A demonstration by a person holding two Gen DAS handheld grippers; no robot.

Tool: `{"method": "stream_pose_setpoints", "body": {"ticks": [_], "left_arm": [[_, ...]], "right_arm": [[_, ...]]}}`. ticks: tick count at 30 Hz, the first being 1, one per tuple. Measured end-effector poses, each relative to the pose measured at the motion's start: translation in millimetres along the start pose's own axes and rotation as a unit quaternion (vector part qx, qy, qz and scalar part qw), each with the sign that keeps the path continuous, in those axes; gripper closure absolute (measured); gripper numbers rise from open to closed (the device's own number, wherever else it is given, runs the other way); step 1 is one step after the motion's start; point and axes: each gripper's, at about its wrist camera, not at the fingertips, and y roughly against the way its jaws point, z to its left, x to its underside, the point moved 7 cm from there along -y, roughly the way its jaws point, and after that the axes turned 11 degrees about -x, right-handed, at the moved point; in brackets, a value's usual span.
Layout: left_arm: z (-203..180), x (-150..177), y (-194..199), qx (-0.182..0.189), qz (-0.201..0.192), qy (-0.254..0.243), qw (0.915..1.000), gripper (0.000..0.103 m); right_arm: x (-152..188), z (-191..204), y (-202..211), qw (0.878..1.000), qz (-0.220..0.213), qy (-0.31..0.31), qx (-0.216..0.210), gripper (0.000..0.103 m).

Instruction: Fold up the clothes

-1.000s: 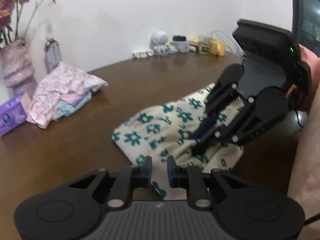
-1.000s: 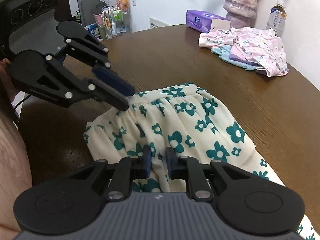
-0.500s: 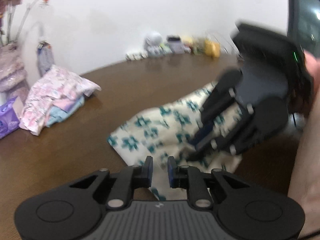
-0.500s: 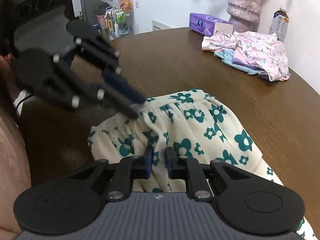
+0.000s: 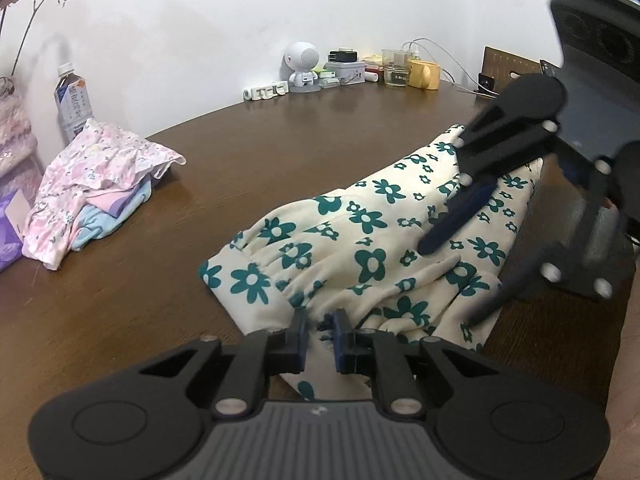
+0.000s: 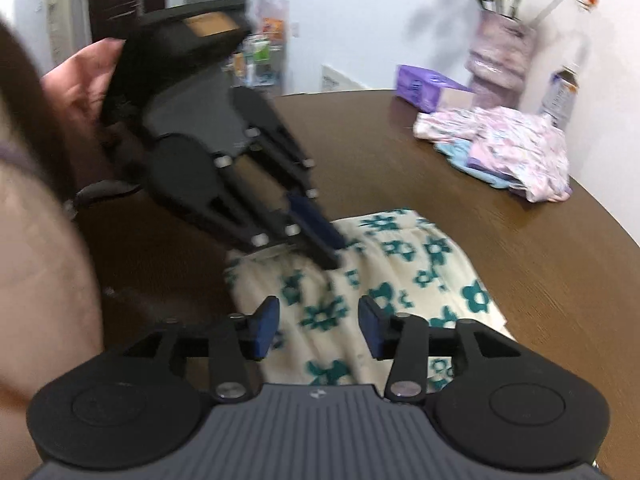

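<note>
A cream garment with teal flowers [image 5: 372, 248] lies bunched on the brown table [image 5: 280, 140]. My left gripper [image 5: 320, 334] is shut on its gathered near edge, and the cloth rises in a tuft between the blue pads. In the right wrist view the left gripper [image 6: 332, 254] pinches the garment [image 6: 420, 272] at its far-left edge, a hand behind it. My right gripper [image 6: 318, 324] hovers just above the cloth with its jaws opening. The fabric lies under the gap and the pads do not press on it. From the left wrist view the right gripper [image 5: 448, 286] stands spread over the garment's right side.
A pile of pink and blue clothes [image 5: 92, 184] sits at the far left, beside a water bottle [image 5: 72, 100], a purple tissue pack [image 6: 428, 88] and a vase [image 6: 504, 48]. A white figurine [image 5: 304, 66], a yellow mug [image 5: 424, 74] and other small items line the back edge.
The right gripper's jaws have parted and let go of the garment, and it has lifted off it. The left gripper keeps its hold on the cloth and has shifted a little.
</note>
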Motion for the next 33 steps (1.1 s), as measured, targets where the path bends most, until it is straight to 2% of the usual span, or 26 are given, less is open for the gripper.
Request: {"method": "stream_pose_setpoints", "body": {"ticks": [4,5,6,8,9,11,15,17,19,23,33], "left_arm": [[4.3,-0.7,3.9,-0.005,-0.002,0.01,0.9999,0.091],[6.1,-0.4,6.5,-0.006,-0.004,0.015,0.9999,0.089],[7.9,-0.1,9.1,-0.007,-0.005,0.02,0.9998,0.089],[12.8,-0.4,21.7,-0.007,-0.019,0.032,0.9993,0.087],[13.1,-0.7,29.7,-0.003,-0.027,0.034,0.999,0.085],[10.6,-0.4,44.9,0.009,-0.04,0.033,0.9986,0.071],[-11.7,6.9,49.9,0.04,-0.029,-0.009,0.9988,0.07],[-21.0,10.9,43.1,0.042,-0.017,-0.032,0.9985,0.07],[-23.6,12.2,36.8,0.035,-0.011,-0.041,0.9985,0.071],[-21.3,5.2,31.9,0.031,-0.014,-0.032,0.9989,0.087],[-17.2,-0.8,35.3,0.016,-0.025,-0.039,0.9988,0.089]], "right_arm": [[9.0,4.7,-14.0,1.0,0.026,0.011,-0.004,0.059],[11.1,1.9,-15.3,1.0,0.03,0.008,-0.003,0.063],[13.0,-1.0,-16.1,0.999,0.034,0.005,-0.002,0.081],[16.9,-6.8,-17.8,0.999,0.04,-0.002,0.0,0.094],[16.6,-7.9,-15.1,0.999,0.039,-0.003,-0.002,0.097],[17.4,-6.6,-11.4,0.999,0.044,0.013,0.007,0.098],[20.9,-8.1,-10.3,0.999,0.043,0.016,0.009,0.098],[19.3,-7.3,-8.0,0.999,0.037,0.017,0.012,0.098],[17.7,-5.8,-4.7,0.999,0.031,0.02,0.014,0.098],[13.6,-6.0,1.2,0.999,0.025,0.027,0.025,0.098],[0.4,-9.3,11.3,0.999,0.004,0.039,0.036,0.098]]}}
